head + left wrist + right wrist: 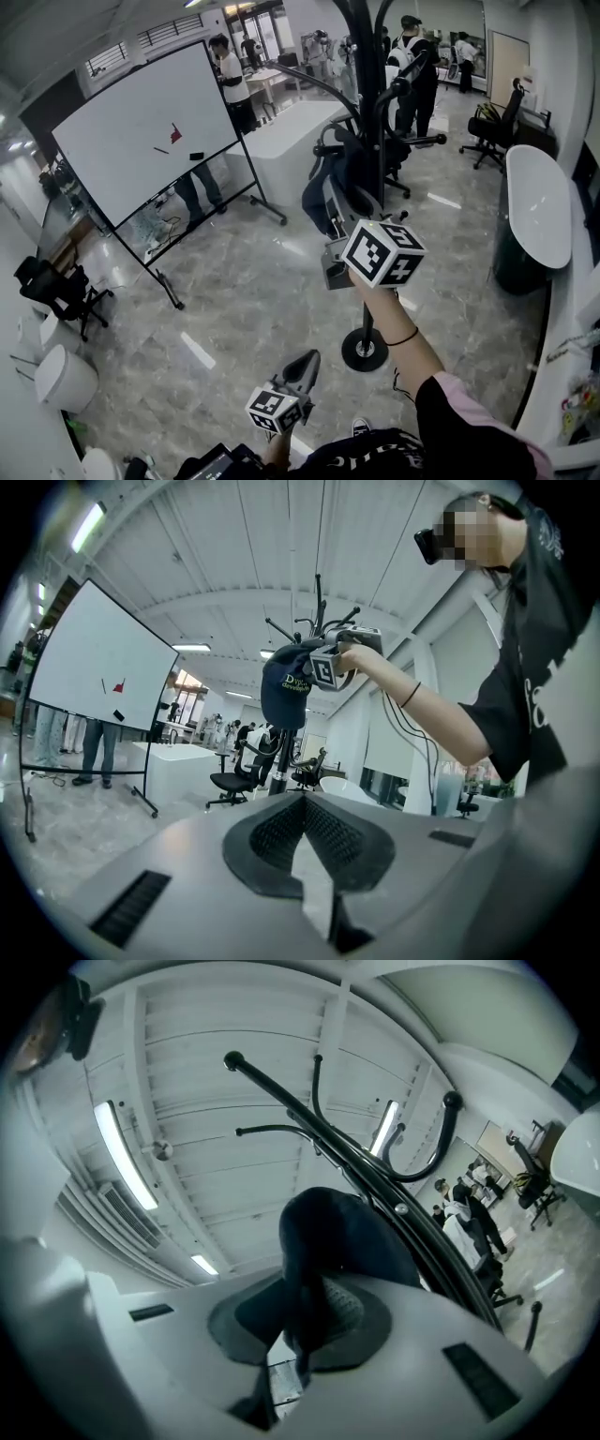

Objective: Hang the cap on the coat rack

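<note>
A dark navy cap (347, 1237) hangs in my right gripper (305, 1321), whose jaws are shut on a fold of its fabric. In the left gripper view the cap (286, 682) is held high against the top of the black coat rack (278, 766), just below its curved hooks (319, 621). In the right gripper view the rack's pole (412, 1232) runs close beside the cap on the right. My left gripper (302, 367) is low and well short of the rack's round base (364, 350). Its pads (281, 832) meet at the tips with nothing between them.
A wheeled whiteboard (150, 122) stands at the left, with a white counter (281, 141) behind it. Black office chairs (56, 286) (492, 127) and a white oval tub (539, 206) ring the marble floor. Several people stand at the back.
</note>
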`<state>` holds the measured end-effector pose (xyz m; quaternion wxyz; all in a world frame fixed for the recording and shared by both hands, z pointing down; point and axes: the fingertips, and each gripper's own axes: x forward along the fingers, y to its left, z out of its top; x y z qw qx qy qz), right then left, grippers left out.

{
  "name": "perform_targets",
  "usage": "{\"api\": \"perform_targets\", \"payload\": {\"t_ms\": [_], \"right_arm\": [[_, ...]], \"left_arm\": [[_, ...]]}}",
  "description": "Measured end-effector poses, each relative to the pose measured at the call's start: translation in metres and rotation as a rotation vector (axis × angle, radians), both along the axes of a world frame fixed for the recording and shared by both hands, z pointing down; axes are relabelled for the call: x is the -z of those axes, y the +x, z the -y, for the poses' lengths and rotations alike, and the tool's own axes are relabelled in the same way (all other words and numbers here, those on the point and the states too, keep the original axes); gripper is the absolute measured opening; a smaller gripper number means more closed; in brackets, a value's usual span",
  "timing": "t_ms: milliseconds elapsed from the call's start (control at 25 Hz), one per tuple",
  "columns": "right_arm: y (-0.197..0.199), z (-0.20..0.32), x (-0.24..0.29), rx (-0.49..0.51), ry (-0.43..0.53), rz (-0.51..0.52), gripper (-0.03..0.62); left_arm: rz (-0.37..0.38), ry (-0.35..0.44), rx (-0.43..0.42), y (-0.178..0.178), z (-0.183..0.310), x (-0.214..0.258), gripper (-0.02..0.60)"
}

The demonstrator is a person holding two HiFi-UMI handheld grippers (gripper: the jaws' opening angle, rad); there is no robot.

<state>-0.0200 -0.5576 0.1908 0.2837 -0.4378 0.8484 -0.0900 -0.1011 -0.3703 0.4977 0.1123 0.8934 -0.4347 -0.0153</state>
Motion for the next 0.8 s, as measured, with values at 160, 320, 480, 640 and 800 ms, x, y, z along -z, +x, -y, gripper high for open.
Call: {"api": "perform_targets", "payload": {"t_ms": [160,320,480,640,800], "right_arm": [[0.016,0.007,-0.039,-0.052,-0.078,-0.023,0.054],[0.025,0.005,-0.068,-0.084,-0.11,-0.075,0.054],[0.031,-0.003,-0.075,-0.077,-0.085,-0.127,0.054],[0.037,-0.014,-0.075,-0.117,-0.05,-0.222,0.146],[0.035,-0.034,-0.09,-0.124,-0.046,-0.335,0.227]], "left_arm": [[-0.002,-0.002,0.01,0.004,-0.004,-0.003,-0.002],[-0.005,-0.024,0.015,-0.001,-0.01,-0.005,-0.002],[-0.007,-0.028,0.013,0.0,-0.016,-0.004,-0.002],[-0.009,-0.021,0.02,-0.002,-0.019,-0.005,-0.002],[-0.008,-0.021,0.014,-0.004,-0.031,-0.008,-0.002]]}}
